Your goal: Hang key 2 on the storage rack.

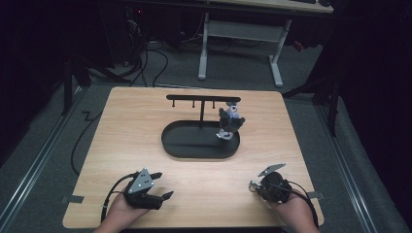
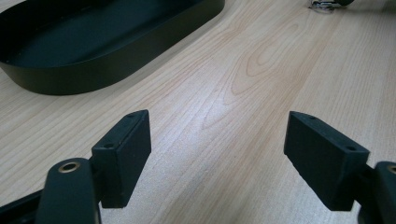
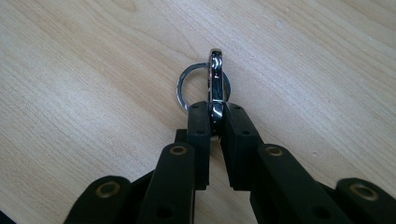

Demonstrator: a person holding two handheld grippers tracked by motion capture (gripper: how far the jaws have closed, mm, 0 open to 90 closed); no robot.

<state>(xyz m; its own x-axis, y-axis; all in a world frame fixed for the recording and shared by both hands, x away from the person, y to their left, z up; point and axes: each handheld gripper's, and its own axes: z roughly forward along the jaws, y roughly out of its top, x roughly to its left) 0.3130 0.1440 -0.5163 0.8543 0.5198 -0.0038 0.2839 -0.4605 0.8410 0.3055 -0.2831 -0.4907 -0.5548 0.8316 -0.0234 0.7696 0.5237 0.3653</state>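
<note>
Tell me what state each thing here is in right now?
Left gripper: open, holding nothing, low over the table.
Right gripper: shut on the metal clip.
Metal clip: pinched edge-on between the jaws, with its key ring beside it.
Black oval tray: lying flat on the table.
Hook rack: upright in the tray.
Small figure: hanging from the rack's right end.

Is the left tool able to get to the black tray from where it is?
Probably yes. The left tool is open and holds nothing, and only bare table lies between it and the black tray ahead.
</note>
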